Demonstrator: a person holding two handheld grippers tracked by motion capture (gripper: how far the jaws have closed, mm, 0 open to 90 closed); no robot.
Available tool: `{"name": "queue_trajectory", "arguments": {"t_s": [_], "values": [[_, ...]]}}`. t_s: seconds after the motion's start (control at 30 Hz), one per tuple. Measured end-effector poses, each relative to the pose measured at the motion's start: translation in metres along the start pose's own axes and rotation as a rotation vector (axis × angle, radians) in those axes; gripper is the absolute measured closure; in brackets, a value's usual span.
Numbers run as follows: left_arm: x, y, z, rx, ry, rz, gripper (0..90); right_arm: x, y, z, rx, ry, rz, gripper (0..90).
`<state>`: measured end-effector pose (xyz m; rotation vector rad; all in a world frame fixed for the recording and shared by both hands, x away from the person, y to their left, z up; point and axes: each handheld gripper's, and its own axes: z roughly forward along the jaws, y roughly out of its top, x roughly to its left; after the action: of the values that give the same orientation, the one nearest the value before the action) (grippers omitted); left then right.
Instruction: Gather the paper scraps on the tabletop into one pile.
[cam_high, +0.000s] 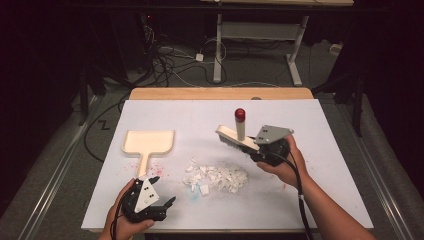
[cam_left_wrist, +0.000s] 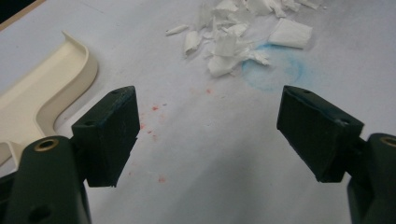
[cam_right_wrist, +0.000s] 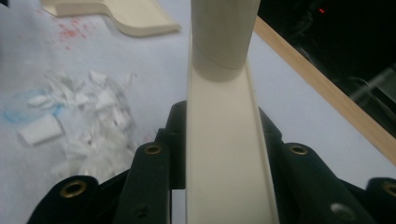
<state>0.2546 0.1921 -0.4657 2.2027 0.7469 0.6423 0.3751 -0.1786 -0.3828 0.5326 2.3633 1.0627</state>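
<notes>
Your left gripper (cam_high: 159, 195), at the lower left of the high view, rests with jaws wide apart and empty, just below the cream dustpan (cam_high: 148, 143). Your right gripper (cam_high: 260, 151), right of centre, is clamped on the brush (cam_high: 237, 138). Torn paper scraps (cam_high: 216, 177) lie between. Step in hand, as judged: brush picked up, sweeping not begun. Next: grip the dustpan handle and sweep the scraps leftward.
</notes>
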Motion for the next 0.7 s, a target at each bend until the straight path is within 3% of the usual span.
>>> {"name": "queue_trajectory", "arguments": {"t_s": [0.03,0.1,0.13,0.27,0.3,0.37,0.4,0.43,0.47,0.5,0.53,0.57,0.6,0.63,0.67,0.7], "values": [[0.0,0.0,0.001,0.002,-0.002,-0.001,20.1,0.0,0.0,0.0,0.0,0.0,0.0,68.0],[-0.001,0.001,0.002,0.007,-0.007,0.005,20.1,0.003,-0.012,-0.008,0.034,-0.063,0.035,68.0],[-0.003,0.002,0.003,0.011,-0.008,0.015,20.1,0.004,-0.024,-0.016,0.056,-0.104,0.079,68.0],[-0.003,0.003,0.002,0.006,-0.003,0.017,20.1,0.004,-0.032,-0.029,0.015,-0.112,0.13,68.0],[-0.001,0.004,0.0,-0.004,0.009,0.004,20.1,0.009,-0.028,-0.037,-0.033,-0.099,0.162,68.0],[0.002,0.004,-0.001,-0.011,0.018,-0.006,20.1,0.022,-0.019,-0.04,-0.081,-0.039,0.199,68.0],[0.004,0.004,-0.003,-0.016,0.034,-0.013,20.1,0.031,-0.014,-0.039,-0.097,-0.027,0.198,68.0],[0.009,0.004,-0.007,-0.027,0.086,-0.029,20.0,0.041,-0.009,-0.037,-0.115,0.006,0.205,68.0],[0.009,0.004,-0.007,-0.027,0.086,-0.029,20.0,0.051,-0.006,-0.034,-0.126,0.053,0.223,68.0],[0.012,0.003,-0.01,-0.037,0.101,-0.038,19.9,0.062,-0.002,-0.029,-0.134,0.089,0.24,68.0],[0.015,0.002,-0.013,-0.046,0.113,-0.05,19.9,0.062,-0.002,-0.029,-0.134,0.089,0.24,68.0],[0.021,-0.001,-0.02,-0.074,0.132,-0.097,19.8,0.084,0.007,-0.018,-0.129,0.122,0.237,68.0],[0.021,-0.001,-0.02,-0.074,0.132,-0.097,19.9,0.094,0.01,-0.013,-0.132,0.146,0.23,68.0],[0.027,-0.003,-0.026,-0.101,0.151,-0.127,19.9,0.103,0.014,-0.007,-0.132,0.178,0.213,68.0],[0.027,-0.003,-0.026,-0.101,0.151,-0.127,19.8,0.103,0.014,-0.007,-0.132,0.178,0.213,68.0],[0.029,-0.004,-0.029,-0.113,0.162,-0.141,19.8,0.119,0.021,0.006,-0.122,0.223,0.213,68.0]]}}
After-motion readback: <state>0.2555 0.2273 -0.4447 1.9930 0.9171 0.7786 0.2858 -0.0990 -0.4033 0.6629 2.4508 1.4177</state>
